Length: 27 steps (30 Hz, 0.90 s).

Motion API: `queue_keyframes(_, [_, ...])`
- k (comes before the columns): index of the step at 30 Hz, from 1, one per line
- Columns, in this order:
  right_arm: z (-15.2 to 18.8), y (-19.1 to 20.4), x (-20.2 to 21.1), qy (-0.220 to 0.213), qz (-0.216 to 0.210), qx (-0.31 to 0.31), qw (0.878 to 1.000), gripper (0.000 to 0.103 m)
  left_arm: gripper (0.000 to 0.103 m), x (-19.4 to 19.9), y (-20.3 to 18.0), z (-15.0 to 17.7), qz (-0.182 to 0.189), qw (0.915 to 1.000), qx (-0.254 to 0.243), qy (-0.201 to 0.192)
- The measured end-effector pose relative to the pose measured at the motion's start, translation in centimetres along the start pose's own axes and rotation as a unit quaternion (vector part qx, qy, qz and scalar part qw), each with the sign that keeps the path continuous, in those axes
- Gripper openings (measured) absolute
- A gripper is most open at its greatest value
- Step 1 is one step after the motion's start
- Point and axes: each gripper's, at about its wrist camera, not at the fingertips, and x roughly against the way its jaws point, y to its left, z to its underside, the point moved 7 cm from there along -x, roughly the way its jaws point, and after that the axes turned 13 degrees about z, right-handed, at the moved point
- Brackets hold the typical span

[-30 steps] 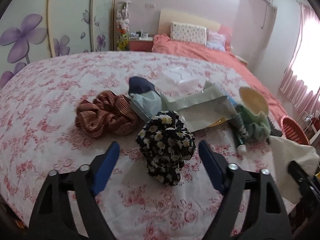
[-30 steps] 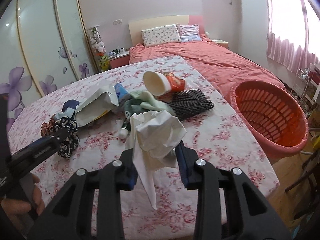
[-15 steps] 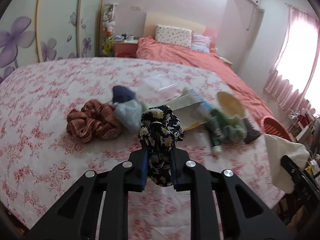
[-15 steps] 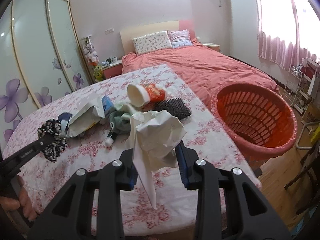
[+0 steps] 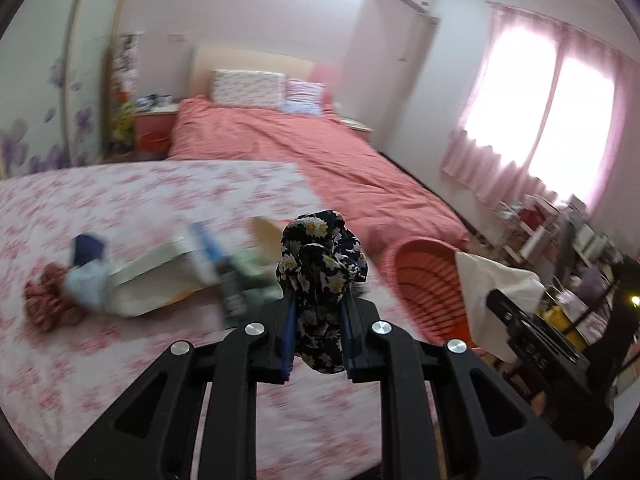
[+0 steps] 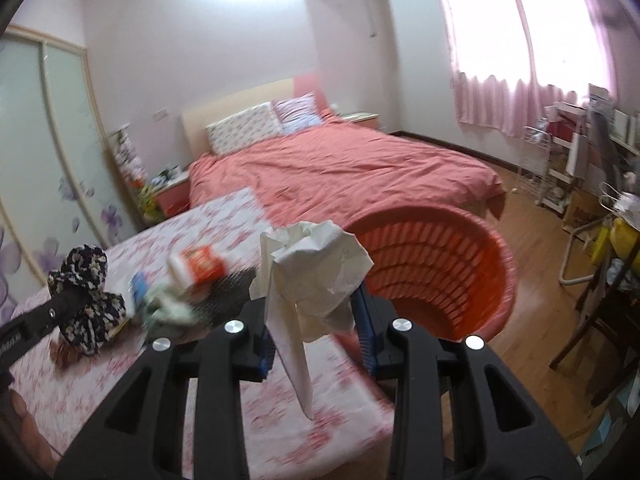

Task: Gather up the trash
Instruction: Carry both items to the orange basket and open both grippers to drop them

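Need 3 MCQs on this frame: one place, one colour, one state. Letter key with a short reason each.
1. Where does the orange slatted plastic basket stand?
A. on the pink floral table
B. beside the table's edge, lower down
C. on the bed

2. What colour is the floral fabric scrunchie in the left claw?
A. black with pale flowers
B. plain brown
C. green

3. What is the state of the right claw?
A. open, empty
B. shut on a cup
C. shut on the crumpled white paper

Key: 1 B, its rim sits below the tabletop edge; 2 A, the dark daisy print shows; 3 C, paper is pinched between the blue pads.
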Motion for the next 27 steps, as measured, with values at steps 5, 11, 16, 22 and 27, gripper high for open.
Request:
queue_keyframes(5, [-1.9,-3.7,-1.4,-0.011,0.025,-0.031,0.999,0.033,0.018,-3.6,-3.5,-0.4,0.046,0.9985,-0.025,0.017])
queue_keyframes(11, [-3.2,-7.1,-4.3,-0.010,0.043,-0.059,0.997,0.033,0.018,-8.2,-6.9,0.0,0.087,0.9945,-0.039,0.041])
queue_keyframes(16, [-3.4,-9.1,-6.5,0.000,0.048,-0.081,0.996,0.034,0.018,-11.6,-8.6,0.9,0.110,0.9904,-0.038,0.074])
queue_keyframes(22, [-3.5,-10.7,-8.9,0.005,0.051,-0.089,0.995,0.034,0.018,-14.3,-10.8,1.4,0.125,0.9865,-0.048,0.093])
queue_keyframes(27, [-3.8,-11.4,-10.9,0.009,0.047,-0.099,0.994,0.034,0.018,-16.2,-11.3,1.8,0.125,0.9850,-0.049,0.109])
